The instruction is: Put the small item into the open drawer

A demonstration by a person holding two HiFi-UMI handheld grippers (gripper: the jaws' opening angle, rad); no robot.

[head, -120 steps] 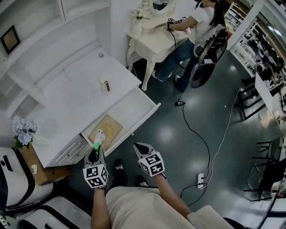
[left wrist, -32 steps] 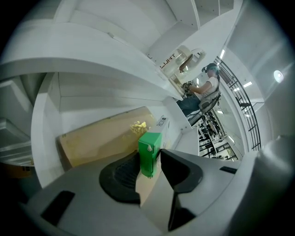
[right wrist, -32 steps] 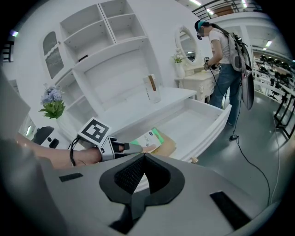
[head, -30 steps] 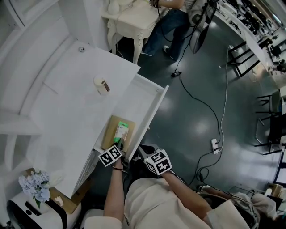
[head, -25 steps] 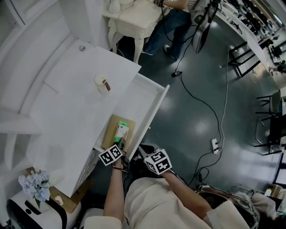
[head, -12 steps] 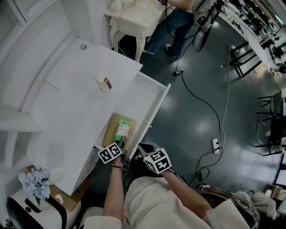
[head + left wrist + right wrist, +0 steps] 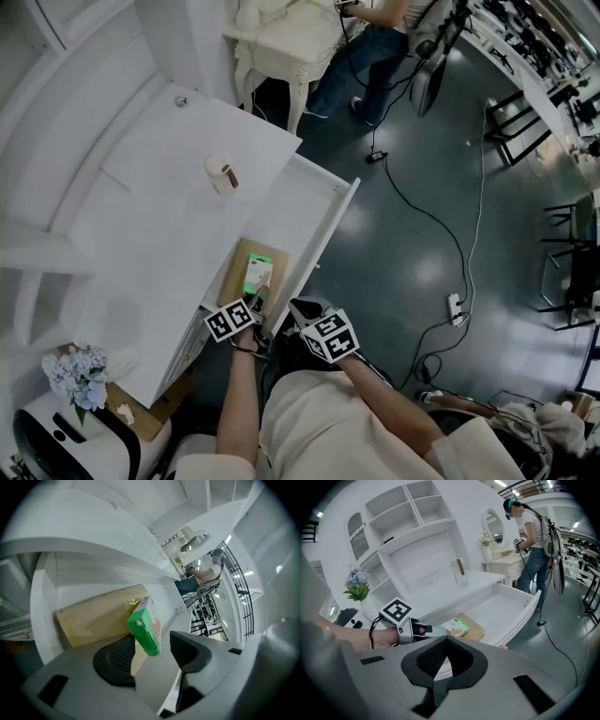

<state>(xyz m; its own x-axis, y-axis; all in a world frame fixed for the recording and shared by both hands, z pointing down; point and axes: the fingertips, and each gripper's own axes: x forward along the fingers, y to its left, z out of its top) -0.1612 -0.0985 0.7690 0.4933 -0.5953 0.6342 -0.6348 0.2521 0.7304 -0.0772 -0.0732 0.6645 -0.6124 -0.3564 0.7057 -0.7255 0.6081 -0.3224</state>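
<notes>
1. Small green-and-white carton (image 7: 145, 629) on brown cardboard sheet (image 7: 93, 618), open white drawer's (image 7: 319, 211) near end, loose between left gripper's (image 7: 152, 641) opening jaws.
2. Withdraw straight back, without nudging.
3. Right gripper (image 7: 440, 660): jaws closed, empty.

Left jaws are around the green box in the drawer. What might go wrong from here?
1. The left gripper is opening its jaws, with the green box between them and close to one pad. Pulling back askew might drag the box off the brown cardboard.
2. The right gripper, shut and empty, hangs just outside the drawer front. A careless move might bump the drawer.
</notes>
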